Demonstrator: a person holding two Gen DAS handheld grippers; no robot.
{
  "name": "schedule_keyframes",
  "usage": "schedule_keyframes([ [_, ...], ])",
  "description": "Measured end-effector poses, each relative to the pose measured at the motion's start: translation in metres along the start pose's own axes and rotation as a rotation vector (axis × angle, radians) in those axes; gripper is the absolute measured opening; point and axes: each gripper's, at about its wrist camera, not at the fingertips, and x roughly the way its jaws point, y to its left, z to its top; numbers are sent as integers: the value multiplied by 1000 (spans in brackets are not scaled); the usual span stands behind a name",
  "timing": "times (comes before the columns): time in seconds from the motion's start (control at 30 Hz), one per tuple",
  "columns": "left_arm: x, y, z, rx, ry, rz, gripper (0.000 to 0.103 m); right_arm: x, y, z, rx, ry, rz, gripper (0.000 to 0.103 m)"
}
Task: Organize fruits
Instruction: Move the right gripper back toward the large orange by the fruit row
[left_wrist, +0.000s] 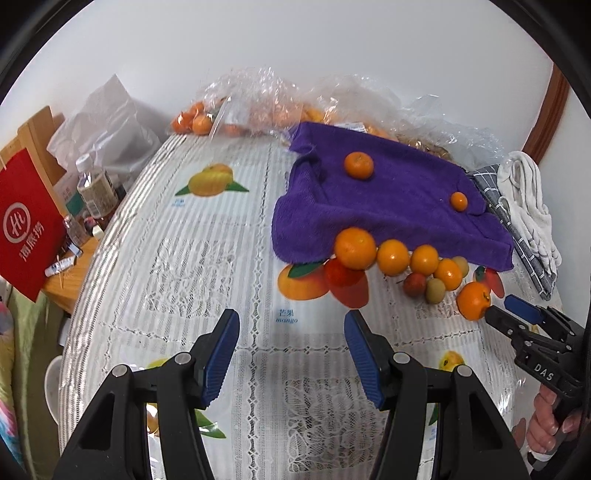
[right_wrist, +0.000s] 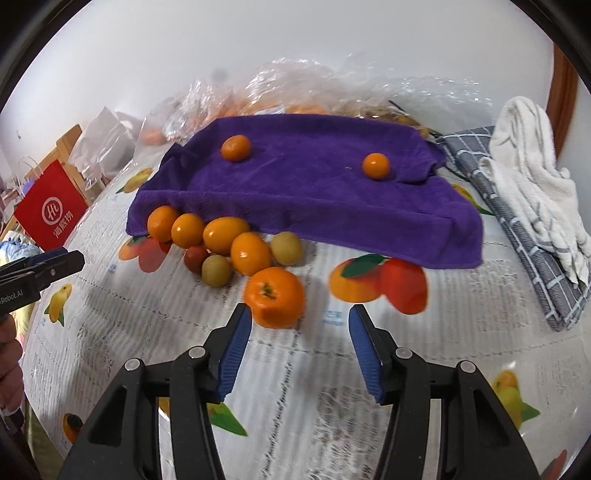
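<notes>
A purple towel (left_wrist: 388, 214) (right_wrist: 314, 199) lies on the fruit-print tablecloth (left_wrist: 177, 258) with two oranges on it, a larger one (left_wrist: 358, 165) (right_wrist: 236, 147) and a small one (left_wrist: 458, 201) (right_wrist: 375, 166). Along its front edge sits a row of oranges (left_wrist: 393, 257) (right_wrist: 221, 234) with small red and green fruits (left_wrist: 435, 290) (right_wrist: 216, 270). One orange (left_wrist: 474, 301) (right_wrist: 275, 295) lies apart, nearer me. My right gripper (right_wrist: 300, 312) (left_wrist: 500, 308) is open, its left fingertip right beside this orange, pads not pressing it. Over bare cloth, my left gripper (left_wrist: 291, 317) (right_wrist: 79, 260) is open and holds nothing.
Clear plastic bags of oranges (left_wrist: 229, 110) line the back wall. A grey checked cloth (right_wrist: 517, 229) and a white towel (right_wrist: 532, 177) lie at the right. A red paper bag (left_wrist: 26, 229) and a bottle (left_wrist: 94, 188) stand off the left edge. A hand (left_wrist: 546, 424) grips the right tool.
</notes>
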Motion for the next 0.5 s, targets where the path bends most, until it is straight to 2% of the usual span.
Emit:
schedule_keyframes([
  [0.5,31,8,-17,-5,51,-5,57,41,13,4,-11,35,2,54],
])
